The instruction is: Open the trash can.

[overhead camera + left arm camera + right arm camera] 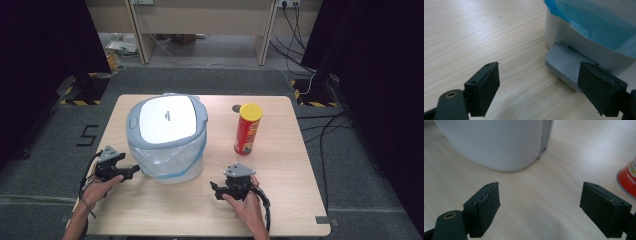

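Both tongs are chunky black units: the left tongs (134, 170) and the right tongs (214, 189) each carry a grey three-cornered plate on top and trail a black cable. Up close, the jaws are flat matte-black blocks with small screw holes and a brass-coloured rivet. Forearms are bare.
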A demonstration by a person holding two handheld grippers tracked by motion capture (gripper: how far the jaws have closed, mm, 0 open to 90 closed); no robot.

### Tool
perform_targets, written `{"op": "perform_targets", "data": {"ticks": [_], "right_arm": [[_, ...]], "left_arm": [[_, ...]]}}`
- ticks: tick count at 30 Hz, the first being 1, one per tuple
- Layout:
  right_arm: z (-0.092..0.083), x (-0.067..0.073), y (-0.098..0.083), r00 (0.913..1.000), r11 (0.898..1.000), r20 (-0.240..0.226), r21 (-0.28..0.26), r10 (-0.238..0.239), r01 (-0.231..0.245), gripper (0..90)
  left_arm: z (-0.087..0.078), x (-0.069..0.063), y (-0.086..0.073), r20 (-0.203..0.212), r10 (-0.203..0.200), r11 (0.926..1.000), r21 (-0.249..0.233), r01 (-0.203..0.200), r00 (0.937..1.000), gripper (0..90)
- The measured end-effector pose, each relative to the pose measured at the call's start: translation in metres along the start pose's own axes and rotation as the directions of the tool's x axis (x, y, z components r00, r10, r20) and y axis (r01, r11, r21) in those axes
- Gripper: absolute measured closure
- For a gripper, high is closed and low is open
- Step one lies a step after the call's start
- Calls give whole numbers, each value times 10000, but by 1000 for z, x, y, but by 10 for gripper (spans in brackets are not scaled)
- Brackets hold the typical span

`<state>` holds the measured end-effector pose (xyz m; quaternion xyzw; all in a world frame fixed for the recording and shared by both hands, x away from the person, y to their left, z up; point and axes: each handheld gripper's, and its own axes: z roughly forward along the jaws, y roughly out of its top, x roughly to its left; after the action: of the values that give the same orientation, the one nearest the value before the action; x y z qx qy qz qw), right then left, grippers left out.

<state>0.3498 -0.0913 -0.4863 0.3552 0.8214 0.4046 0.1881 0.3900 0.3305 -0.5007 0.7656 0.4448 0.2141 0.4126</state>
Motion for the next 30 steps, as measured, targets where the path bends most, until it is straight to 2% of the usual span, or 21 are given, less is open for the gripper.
{"op": "perform_targets", "data": {"ticks": [4,7,9,12,14,15,24,26,28,30], "right_arm": [[13,7,15,9997,9994,-180,-308,-165,159,163],[23,11,23,9993,9982,-379,-597,-18,-5,163],[31,14,26,9984,9984,-487,-502,-288,264,162],[40,19,31,9979,9983,-594,-527,-271,240,165],[44,19,36,9977,9979,-526,-506,-431,405,110],[46,19,37,9980,9984,-528,-450,-355,332,87],[53,8,38,9994,9977,-341,-671,101,-124,83],[56,2,40,9993,9981,-371,-609,55,-78,82],[59,-3,44,9998,9979,-144,-636,-100,90,84],[63,-8,46,10000,9973,-35,-732,-24,22,97]], "left_arm": [[8,-3,5,119,-6,10000,-9,6,9999,174],[13,-5,6,61,128,9998,160,-129,9999,175],[14,-4,4,60,-8,9999,155,7,10000,168],[14,-2,3,61,-100,9999,118,100,9999,167],[14,-2,3,50,-123,9999,119,122,9999,170],[14,-3,3,13,-110,9998,138,110,9999,171],[10,-14,0,-358,88,10000,9,-87,9993,216],[9,-15,-1,-381,66,10000,-10,-67,9993,220],[8,-21,-4,-425,-35,9998,-215,26,9991,236],[7,-24,-6,-426,-105,9996,-284,93,9990,246]]}}
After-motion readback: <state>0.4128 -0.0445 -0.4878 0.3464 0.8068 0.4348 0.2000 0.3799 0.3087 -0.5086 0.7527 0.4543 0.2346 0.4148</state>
